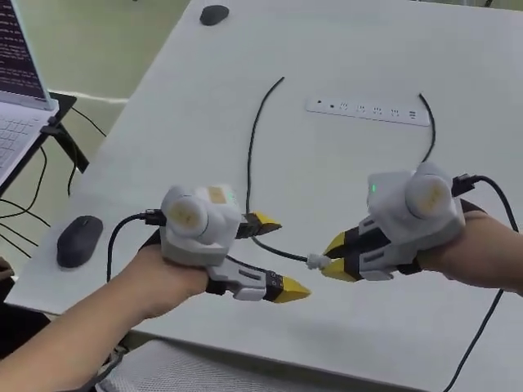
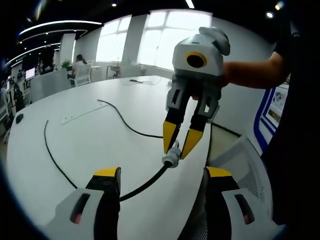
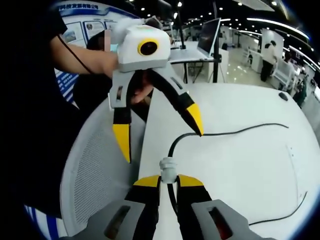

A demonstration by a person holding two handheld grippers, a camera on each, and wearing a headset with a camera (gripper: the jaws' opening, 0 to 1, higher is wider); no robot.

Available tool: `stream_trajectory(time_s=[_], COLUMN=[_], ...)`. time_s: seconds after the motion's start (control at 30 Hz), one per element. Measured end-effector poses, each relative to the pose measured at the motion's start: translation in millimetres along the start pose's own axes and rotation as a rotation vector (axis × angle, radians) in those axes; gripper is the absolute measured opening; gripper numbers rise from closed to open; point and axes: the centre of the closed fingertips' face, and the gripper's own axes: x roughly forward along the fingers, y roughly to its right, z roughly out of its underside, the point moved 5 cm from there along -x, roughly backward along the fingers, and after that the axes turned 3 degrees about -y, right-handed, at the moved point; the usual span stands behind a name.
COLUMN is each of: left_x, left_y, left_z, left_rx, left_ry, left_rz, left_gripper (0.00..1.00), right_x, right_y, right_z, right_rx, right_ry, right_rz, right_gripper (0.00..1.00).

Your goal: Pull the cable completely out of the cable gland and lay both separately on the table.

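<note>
The right gripper (image 1: pixel 329 261) sits at the near right of the white table (image 1: pixel 343 49). Its yellow-tipped jaws are pinched together on the small pale cable gland (image 1: pixel 315 261), which sticks out just past the tips. In the right gripper view the two jaws press in on the gland from both sides, and a dark line between them below the gland may be the cable passing through, though it is hard to make out.

The black cable (image 1: pixel 249 163) is still seated in the gland. From there it runs left, passes between the jaws of the left gripper (image 1: pixel 286 256), then bends and runs away across the table toward the far side.

The left gripper faces the right one from the near left with its jaws spread wide, one on either side of the cable and gripping nothing.

A white power strip (image 1: pixel 368 110) lies farther back on the right, with a second dark cord curving just beside its right end. A dark mouse (image 1: pixel 79 240) rests at the near left edge of the table.
</note>
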Motion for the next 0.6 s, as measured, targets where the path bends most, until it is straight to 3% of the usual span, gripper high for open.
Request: stream_trajectory(time_s=[0.4,0.6], left_x=[7.9,9.9], left_y=[7.3,9.8], left_z=[-1.7,-4.3], left_rx=[0.018,0.028], left_ry=[0.012,0.041], left_rz=[0.051,0.065], left_gripper=[0.53,0.47], right_x=[-6.1,-10.2], right_y=[-9.2,-7.0], right_z=[-1.6,-2.9], right_rx=[-0.058,-0.071], right_ry=[0.006,0.039], right_rz=[-0.035,-0.046], right_gripper=[0.06,0.06])
